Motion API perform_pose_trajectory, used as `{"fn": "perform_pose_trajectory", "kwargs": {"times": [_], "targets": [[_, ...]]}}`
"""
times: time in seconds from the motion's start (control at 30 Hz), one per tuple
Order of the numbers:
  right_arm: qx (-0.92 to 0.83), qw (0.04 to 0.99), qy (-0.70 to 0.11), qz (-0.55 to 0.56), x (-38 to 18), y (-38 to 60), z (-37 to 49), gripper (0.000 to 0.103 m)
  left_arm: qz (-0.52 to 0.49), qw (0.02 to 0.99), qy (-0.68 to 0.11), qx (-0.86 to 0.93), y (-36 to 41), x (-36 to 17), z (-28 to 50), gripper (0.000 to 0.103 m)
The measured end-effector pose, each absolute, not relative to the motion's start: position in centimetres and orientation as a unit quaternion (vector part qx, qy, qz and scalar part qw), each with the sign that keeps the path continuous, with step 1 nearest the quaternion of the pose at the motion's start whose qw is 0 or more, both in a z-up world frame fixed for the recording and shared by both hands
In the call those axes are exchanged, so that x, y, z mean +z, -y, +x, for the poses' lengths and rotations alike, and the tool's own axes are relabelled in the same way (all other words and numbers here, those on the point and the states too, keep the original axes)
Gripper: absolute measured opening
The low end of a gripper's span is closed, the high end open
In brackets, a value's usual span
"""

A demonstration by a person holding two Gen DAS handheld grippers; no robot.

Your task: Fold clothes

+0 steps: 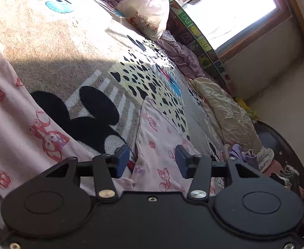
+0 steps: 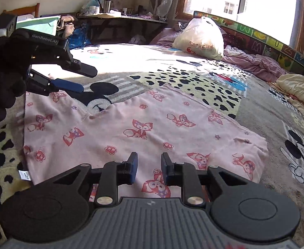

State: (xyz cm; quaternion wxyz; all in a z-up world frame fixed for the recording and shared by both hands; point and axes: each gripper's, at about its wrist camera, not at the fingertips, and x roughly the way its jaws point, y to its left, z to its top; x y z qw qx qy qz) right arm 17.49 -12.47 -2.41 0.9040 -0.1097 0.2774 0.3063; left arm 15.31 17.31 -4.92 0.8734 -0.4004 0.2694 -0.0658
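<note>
A pink garment printed with red foxes and flowers lies spread flat on the cartoon-print blanket. My right gripper is open and empty, low over the garment's near edge. My left gripper is open and empty above a garment corner. The left gripper also shows in the right wrist view, held by a black-gloved hand over the garment's far left corner. Another part of the pink fabric runs along the left of the left wrist view.
A cartoon-print blanket covers the bed. A full white plastic bag and crumpled purple bedding lie at the far side by an alphabet mat under the window. A cream quilt is at right. A cluttered table stands behind.
</note>
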Motion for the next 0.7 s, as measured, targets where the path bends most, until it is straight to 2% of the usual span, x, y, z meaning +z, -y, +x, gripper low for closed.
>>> {"fn": "perform_pose_trajectory", "kwargs": {"times": [0.13,0.27,0.37,0.43,0.57,0.63,0.7], "targets": [[0.233,0.923,-0.303,0.037,-1.8,19.4,22.7,0.039,-0.399,0.872,-0.276,-0.067,-17.1,-5.2,15.6,0.047],[0.165,0.917,-0.328,0.156,-4.0,25.2,28.0,0.042,-0.395,0.87,-0.286,-0.071,-16.8,-5.7,16.0,0.047],[0.15,0.907,-0.335,0.209,-5.9,26.6,30.4,0.055,-0.393,0.869,-0.293,-0.073,-16.6,-6.1,16.3,0.047],[0.151,0.901,-0.341,0.221,-6.9,26.6,31.4,0.055,-0.391,0.868,-0.297,-0.074,-16.4,-6.3,16.5,0.047],[0.151,0.89,-0.354,0.246,-8.7,26.7,33.3,0.045,-0.394,0.865,-0.301,-0.078,-16.5,-6.5,16.5,0.048],[0.153,0.885,-0.35,0.266,-9.3,27.3,33.4,0.036,-0.398,0.862,-0.303,-0.08,-16.6,-6.6,16.5,0.049],[0.156,0.887,-0.335,0.278,-9.1,27.7,32.8,0.014,-0.403,0.859,-0.305,-0.079,-16.6,-6.7,16.6,0.049]]}}
